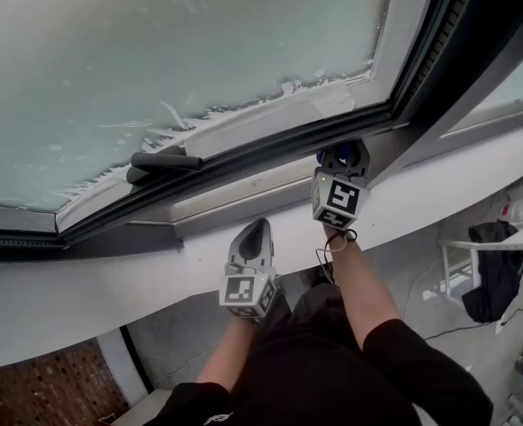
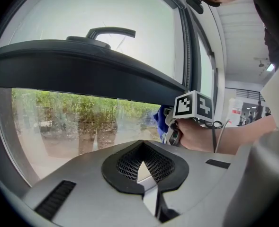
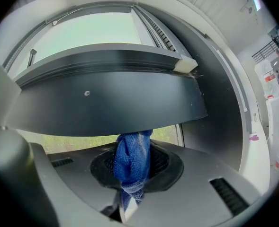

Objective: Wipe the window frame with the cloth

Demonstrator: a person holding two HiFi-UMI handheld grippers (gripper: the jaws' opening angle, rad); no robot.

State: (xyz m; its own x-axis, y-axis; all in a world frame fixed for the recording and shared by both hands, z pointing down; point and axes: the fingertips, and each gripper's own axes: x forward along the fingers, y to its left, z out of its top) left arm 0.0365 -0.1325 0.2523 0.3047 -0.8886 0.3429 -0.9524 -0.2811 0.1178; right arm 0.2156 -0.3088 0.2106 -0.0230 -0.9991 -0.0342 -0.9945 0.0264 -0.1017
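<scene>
Head view, entry of items at this moment.

1. Right gripper [image 1: 343, 155]: raised to the lower rail of the dark window frame [image 1: 270, 149], close to its right corner. Jaws clenched on a blue cloth [image 3: 132, 167].
2. Cloth: bunched between those jaws, its top meeting the underside of the dark rail in the right gripper view. Only a blue edge showed beside the jaws from the head.
3. Left gripper [image 1: 256, 235]: over the white sill [image 1: 110, 282], pointed at the window. Jaws closed together with nothing between them, by the left gripper view.
4. Window handle [image 1: 168, 161]: on the sash, left of both grippers, untouched.

Step judged: wiping under way at the frame's right end. Next move would call for drawing the cloth along the rail with steady contact, grip kept firm so the bunch did not slip.
</scene>
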